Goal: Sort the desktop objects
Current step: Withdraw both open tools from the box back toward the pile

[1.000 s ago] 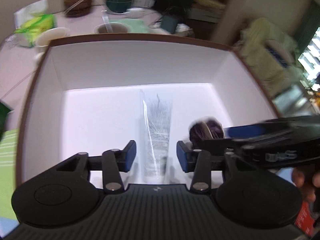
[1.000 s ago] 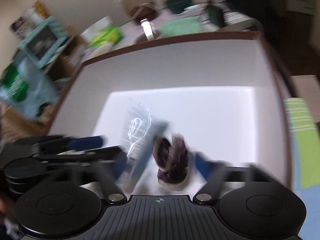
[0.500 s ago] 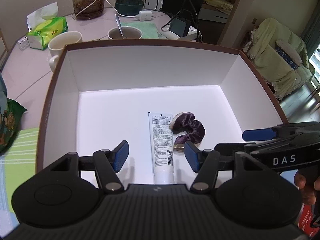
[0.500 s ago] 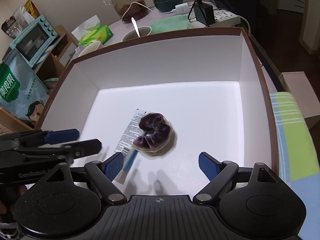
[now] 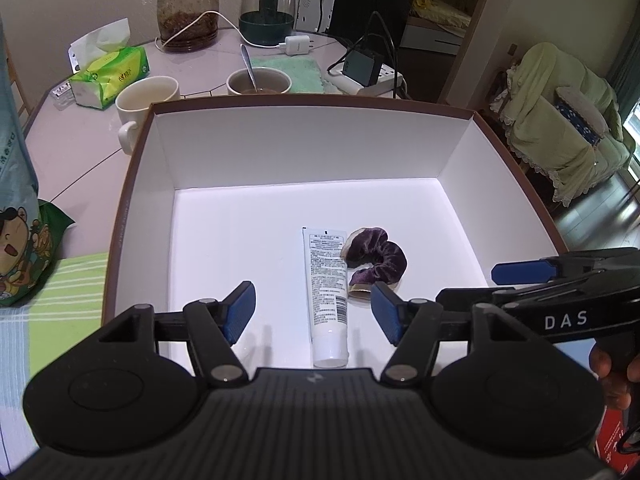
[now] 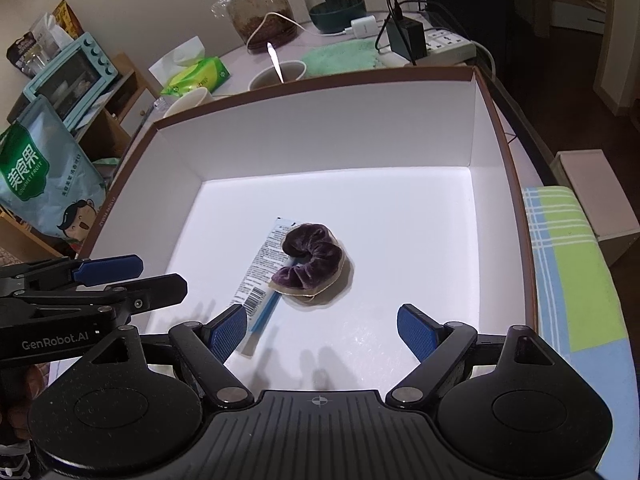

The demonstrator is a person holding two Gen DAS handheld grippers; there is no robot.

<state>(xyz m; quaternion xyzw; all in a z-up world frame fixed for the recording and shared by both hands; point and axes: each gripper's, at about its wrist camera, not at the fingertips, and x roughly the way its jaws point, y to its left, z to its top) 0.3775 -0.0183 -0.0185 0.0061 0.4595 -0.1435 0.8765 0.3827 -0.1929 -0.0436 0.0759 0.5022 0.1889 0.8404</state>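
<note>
Table [image 5: 80, 152] carries a large open box [image 5: 308, 144], white inside, brown rim; behind the box: glass jar [image 5: 187, 8], tissue pack [image 5: 110, 76], white mug [image 5: 144, 108], bowl with spoon [image 5: 259, 82]. Left gripper [image 5: 313, 312] held over the near edge of the box, jaws wide apart, nothing between them; right gripper [image 6: 320, 330] likewise spread wide and empty. On the box floor: white tube [image 5: 326, 292], cap toward the camera, lying flat; purple scrunchie [image 5: 376, 262] touching the tube's right side, partly overlapping it in the right wrist view.
</note>
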